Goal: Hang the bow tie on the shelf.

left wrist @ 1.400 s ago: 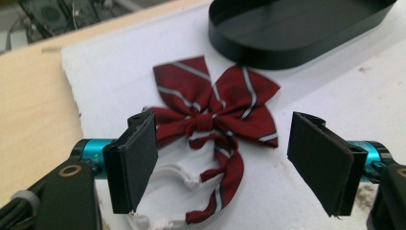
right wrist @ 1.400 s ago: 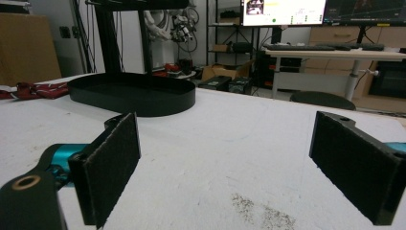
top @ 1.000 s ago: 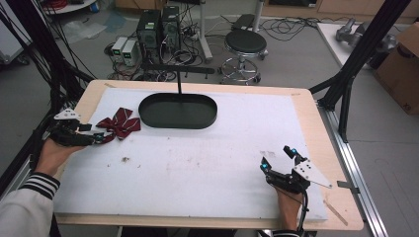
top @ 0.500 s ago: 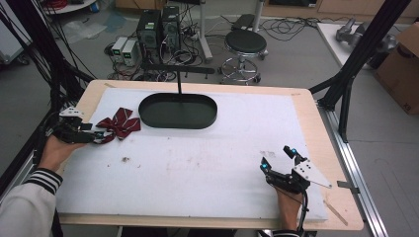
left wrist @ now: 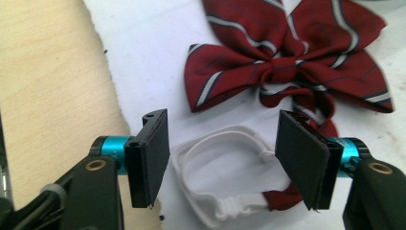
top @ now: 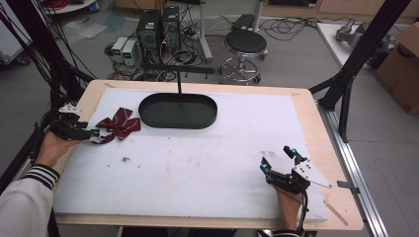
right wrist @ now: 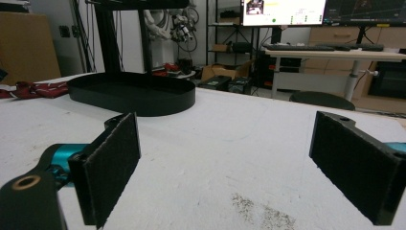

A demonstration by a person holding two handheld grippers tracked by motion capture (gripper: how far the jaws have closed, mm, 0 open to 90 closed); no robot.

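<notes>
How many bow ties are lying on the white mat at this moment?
1. A dark red striped bow tie lies near the mat's left edge, beside the black oval tray, with its white strap between the open left gripper's jaws. I see no others.

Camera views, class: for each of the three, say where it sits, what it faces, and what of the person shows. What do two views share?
High view: above the table, looking forward and down; forearms, hands, left gripper, right gripper.
Left gripper view: on the left gripper, aimed down at the bow tie and its white strap.
Right gripper view: low on the right gripper, facing the black tray.
Shared: tray and bow tie in high and right gripper views.
</notes>
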